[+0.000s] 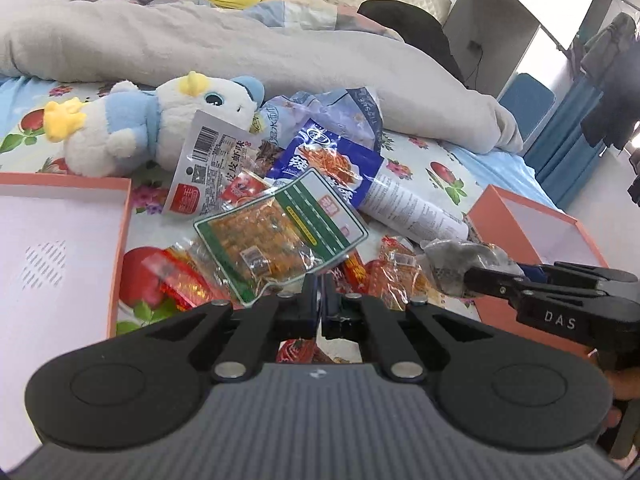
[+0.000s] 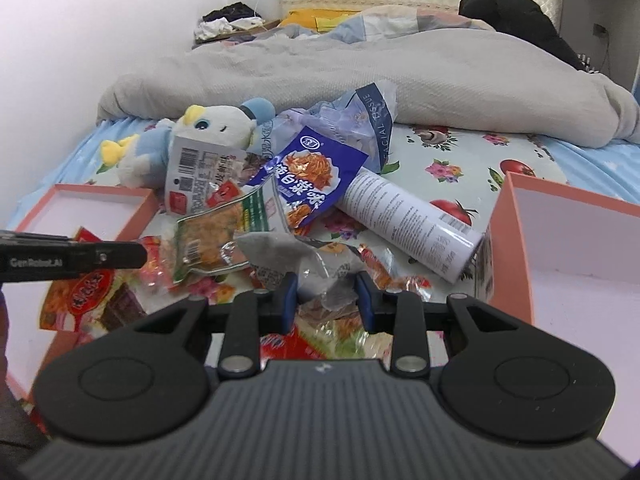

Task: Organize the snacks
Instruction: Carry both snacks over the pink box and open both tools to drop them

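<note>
A heap of snack packets lies on the bed. My left gripper is shut on the edge of a green-bordered packet of orange snacks, lifted above the heap; it also shows in the right wrist view. My right gripper is closed on a crumpled grey packet, also seen from the left wrist. A blue packet, a white packet with a barcode and small red packets lie around.
An orange box with white inside stands at the left and another at the right. A white cylinder can, a plush toy, a tissue pack and a grey duvet lie behind the heap.
</note>
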